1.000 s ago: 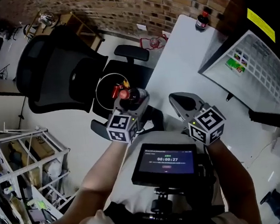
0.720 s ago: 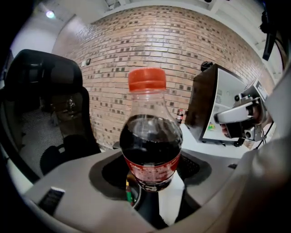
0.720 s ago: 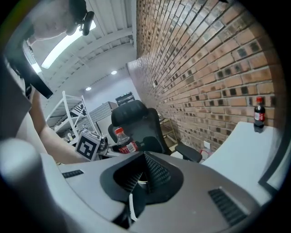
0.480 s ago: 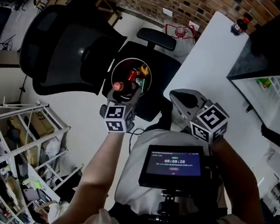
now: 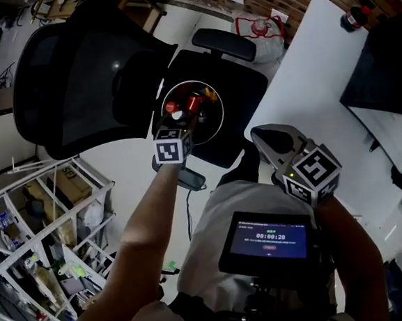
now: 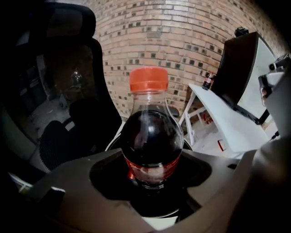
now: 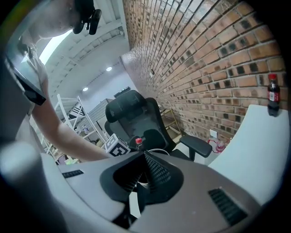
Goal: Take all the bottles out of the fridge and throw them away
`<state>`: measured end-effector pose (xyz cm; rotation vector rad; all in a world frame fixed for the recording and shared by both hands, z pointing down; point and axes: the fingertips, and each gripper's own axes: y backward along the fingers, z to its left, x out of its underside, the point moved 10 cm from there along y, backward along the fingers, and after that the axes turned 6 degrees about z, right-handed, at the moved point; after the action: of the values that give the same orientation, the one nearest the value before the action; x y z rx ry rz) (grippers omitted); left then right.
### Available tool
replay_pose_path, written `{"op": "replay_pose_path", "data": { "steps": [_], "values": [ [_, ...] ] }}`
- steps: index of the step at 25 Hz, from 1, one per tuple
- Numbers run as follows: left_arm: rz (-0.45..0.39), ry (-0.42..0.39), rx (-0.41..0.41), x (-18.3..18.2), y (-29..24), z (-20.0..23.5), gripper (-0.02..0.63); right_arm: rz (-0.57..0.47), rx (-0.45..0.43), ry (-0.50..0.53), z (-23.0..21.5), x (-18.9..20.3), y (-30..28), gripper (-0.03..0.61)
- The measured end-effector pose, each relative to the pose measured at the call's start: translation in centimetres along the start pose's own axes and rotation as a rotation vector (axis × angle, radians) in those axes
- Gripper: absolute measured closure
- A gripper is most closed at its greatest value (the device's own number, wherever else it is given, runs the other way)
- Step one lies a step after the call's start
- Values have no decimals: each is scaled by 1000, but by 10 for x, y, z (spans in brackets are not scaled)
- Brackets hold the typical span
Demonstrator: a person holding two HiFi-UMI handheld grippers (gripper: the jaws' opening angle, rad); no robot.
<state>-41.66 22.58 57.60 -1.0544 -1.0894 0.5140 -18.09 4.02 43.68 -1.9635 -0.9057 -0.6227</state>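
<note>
Bottle [image 6: 152,145] now lower, over bin [image 5: 222,114]

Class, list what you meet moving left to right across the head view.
Shelving rack → chair backrest → left gripper, jaws closed on the held bottle → right gripper → distant bottle.

The left arm [image 5: 140,224] stretches far out, its left gripper [image 5: 181,125] tilted steeply down, jaws clamped on a bottle [image 6: 152,136]. The right gripper [image 5: 275,141] sits near the torso on the right, angled slightly down, jaws pressed together, empty
</note>
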Motion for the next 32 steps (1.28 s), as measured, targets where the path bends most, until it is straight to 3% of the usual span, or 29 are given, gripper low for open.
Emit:
{"op": "replay_pose_path", "data": {
  "steps": [5, 11, 13, 17, 22, 26, 32],
  "values": [
    [157, -153, 36, 2, -48, 6, 293, -13, 16, -30, -8, -2, -4, 574],
    [359, -204, 50, 3, -100, 3, 293, 12, -3, -1, -7, 3, -13, 574],
    [421, -163, 39, 8, -115, 7, 293, 8, -9, 4, -6, 5, -18, 574],
    [597, 33, 79, 32, -133, 13, 293, 15, -20, -23, -3, 3, -24, 574],
    [635, 38, 96, 49, -160, 24, 291, 42, -22, -81, -2, 21, -31, 574],
    [725, 52, 121, 58, -170, 25, 287, 57, -8, -109, -1, 34, -27, 574],
    [745, 95, 116, 50, -165, 23, 278, 28, 12, -111, -4, 35, -14, 574]
  ]
}}
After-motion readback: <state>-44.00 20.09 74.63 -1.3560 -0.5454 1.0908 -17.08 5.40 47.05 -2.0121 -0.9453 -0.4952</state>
